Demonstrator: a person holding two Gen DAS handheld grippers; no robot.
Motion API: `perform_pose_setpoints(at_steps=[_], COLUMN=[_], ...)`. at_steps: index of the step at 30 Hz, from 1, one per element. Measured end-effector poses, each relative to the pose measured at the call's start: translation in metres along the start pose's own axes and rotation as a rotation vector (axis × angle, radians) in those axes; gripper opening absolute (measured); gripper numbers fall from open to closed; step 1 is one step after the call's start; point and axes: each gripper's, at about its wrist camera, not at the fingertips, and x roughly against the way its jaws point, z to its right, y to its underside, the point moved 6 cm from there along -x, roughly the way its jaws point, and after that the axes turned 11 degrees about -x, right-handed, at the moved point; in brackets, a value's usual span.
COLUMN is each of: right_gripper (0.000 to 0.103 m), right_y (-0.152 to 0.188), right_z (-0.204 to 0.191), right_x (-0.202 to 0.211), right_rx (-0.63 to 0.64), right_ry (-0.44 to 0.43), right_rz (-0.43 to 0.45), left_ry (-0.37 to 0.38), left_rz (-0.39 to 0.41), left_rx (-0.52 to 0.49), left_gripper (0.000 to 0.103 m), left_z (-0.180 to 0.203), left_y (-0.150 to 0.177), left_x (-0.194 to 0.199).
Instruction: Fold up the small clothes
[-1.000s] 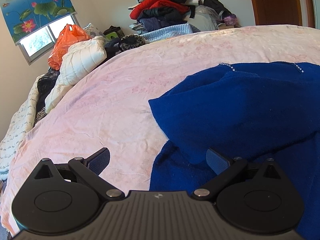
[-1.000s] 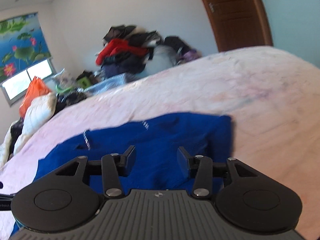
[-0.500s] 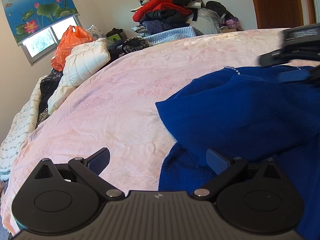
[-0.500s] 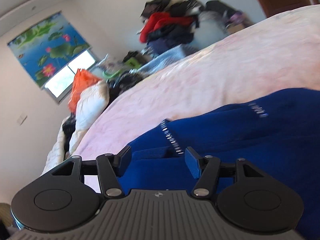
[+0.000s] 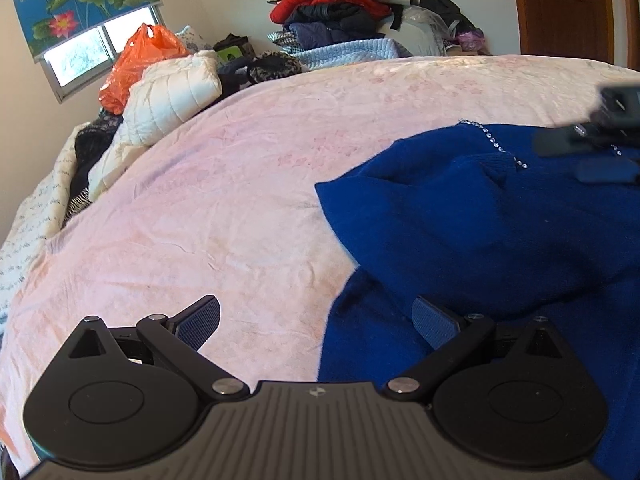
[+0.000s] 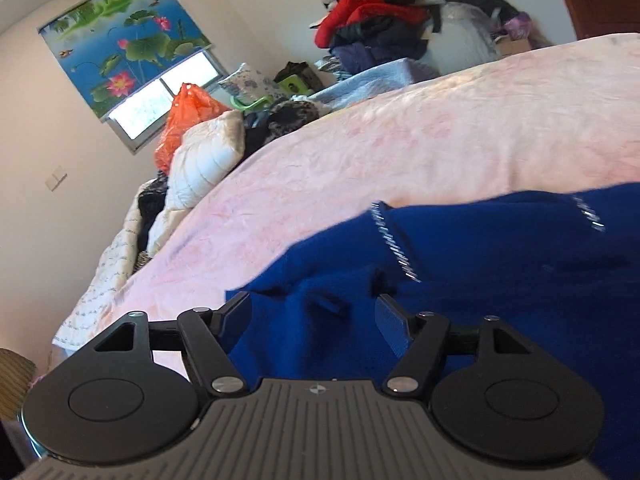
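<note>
A dark blue knit garment (image 5: 480,232) with a sparkly trim lies rumpled on the pink bedspread (image 5: 224,208); it also shows in the right wrist view (image 6: 460,280). My left gripper (image 5: 316,320) is open and empty, low over the garment's left edge, one finger over the bedspread and one over the cloth. My right gripper (image 6: 314,318) is open and empty, just above a raised fold of the garment. The right gripper also shows blurred at the right edge of the left wrist view (image 5: 600,148).
A white padded jacket (image 5: 168,96) and an orange plastic bag (image 5: 136,64) lie at the bed's far left. A pile of clothes (image 5: 344,4) is stacked against the back wall. A brown door (image 5: 560,4) stands at the back right.
My right gripper has swung left and dropped closer to the garment, its jaws wider apart. It has entered the left wrist view. My left gripper has shifted slightly and stays open.
</note>
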Motion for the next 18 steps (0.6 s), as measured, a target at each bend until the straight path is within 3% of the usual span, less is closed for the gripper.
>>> perform_pose_setpoints(at_steps=[4,5,8,10,12,18], right_gripper=[0.083,0.077,0.082,0.090,0.097,0.098], right_y=[0.016,0.019,0.022,0.026,0.033,0.065], right_z=[0.046,0.055,0.063,0.068,0.079,0.085], right_x=[0.016,0.019,0.047,0.067,0.077,0.100], right_rx=[-0.018,-0.034,-0.126,-0.117,-0.128,-0.096], right_ry=[0.152,0.127,0.099,0.123,0.170,0.218], right_rz=[0.015,0.030,0.100,0.164,0.170,0.201], left_ry=[0.014,0.019,0.041,0.051,0.072,0.168], left_rz=[-0.002,-0.006,-0.004,-0.007,-0.014,-0.024], left_rx=[-0.020,-0.024,-0.019,-0.015,-0.012,0.014], left_gripper=[0.103,0.103,0.103,0.103,0.103,0.103], left_z=[0.010,0.012,0.015,0.017,0.020,0.030], left_y=[0.004,0.005,0.009,0.011,0.014,0.033], left_x=[0.002,0.003,0.008,0.009,0.011,0.017])
